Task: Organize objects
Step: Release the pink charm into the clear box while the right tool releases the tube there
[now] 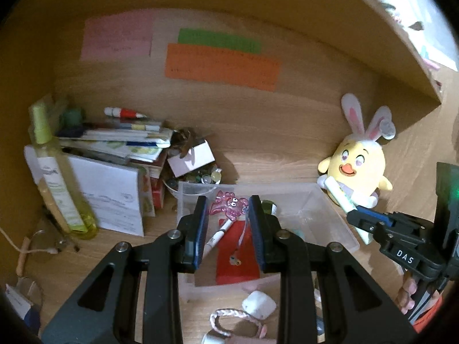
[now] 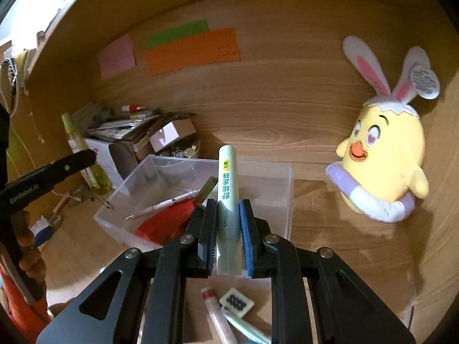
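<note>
Now the right hand-held gripper [image 2: 228, 235] grips a pale green tube [image 2: 227, 200] above the clear box [image 2: 287, 189] near the desk's back edge. The left hand-held gripper [image 1: 228, 229] is partly open and empty; the next move probably needs lowering the tube into the box, then releasing it.

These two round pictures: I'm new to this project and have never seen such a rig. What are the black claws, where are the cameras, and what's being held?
A person holds a two-finger gripper in each hand, each carrying a fisheye camera looking along its fingers. In the left view, the left gripper stands partly open and empty above a clear plastic box containing a pen and a red card. In the right view, the right gripper clamps a pale green tube. A yellow plush chick and stacked papers lie on the wooden desk.
</note>
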### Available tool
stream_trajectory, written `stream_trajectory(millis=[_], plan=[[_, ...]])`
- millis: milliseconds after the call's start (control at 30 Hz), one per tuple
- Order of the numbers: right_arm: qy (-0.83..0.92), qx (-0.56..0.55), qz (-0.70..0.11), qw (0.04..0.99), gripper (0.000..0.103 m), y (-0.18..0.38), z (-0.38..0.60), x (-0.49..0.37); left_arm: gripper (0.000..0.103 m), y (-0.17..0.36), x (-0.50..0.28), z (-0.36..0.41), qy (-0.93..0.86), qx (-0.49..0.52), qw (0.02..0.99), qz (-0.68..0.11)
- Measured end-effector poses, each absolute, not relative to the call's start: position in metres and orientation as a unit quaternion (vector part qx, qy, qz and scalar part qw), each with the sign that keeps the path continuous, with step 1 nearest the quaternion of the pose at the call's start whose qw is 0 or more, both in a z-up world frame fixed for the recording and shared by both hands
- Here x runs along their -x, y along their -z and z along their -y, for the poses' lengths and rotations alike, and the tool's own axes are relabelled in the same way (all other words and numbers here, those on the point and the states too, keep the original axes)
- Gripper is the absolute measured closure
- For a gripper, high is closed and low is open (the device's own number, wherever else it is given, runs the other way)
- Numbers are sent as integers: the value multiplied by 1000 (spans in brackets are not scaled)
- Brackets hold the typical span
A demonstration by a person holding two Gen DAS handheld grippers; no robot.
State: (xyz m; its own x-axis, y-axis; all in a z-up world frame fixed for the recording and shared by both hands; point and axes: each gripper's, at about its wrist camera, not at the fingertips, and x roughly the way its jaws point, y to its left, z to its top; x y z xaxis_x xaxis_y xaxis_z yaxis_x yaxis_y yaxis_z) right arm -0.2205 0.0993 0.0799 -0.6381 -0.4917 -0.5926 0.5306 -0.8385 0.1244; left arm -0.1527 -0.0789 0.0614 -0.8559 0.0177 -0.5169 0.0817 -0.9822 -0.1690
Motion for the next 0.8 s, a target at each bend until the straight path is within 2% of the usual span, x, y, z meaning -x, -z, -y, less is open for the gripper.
stream_trajectory(millis=[400, 667, 733, 800], plan=[[878, -381, -69, 280, 89, -35, -71, 252, 75, -5, 201, 68, 932, -356, 1, -72], [870, -399, -92, 274, 89, -19, -62, 258, 74, 9, 208, 63, 922, -381, -28, -64], [870, -399, -95, 272, 89, -18, -60, 258, 70, 8, 206, 58, 922, -381, -35, -59], [870, -400, -101, 268, 89, -20, -58, 257, 56, 6, 202, 53, 926, -374, -26, -44]])
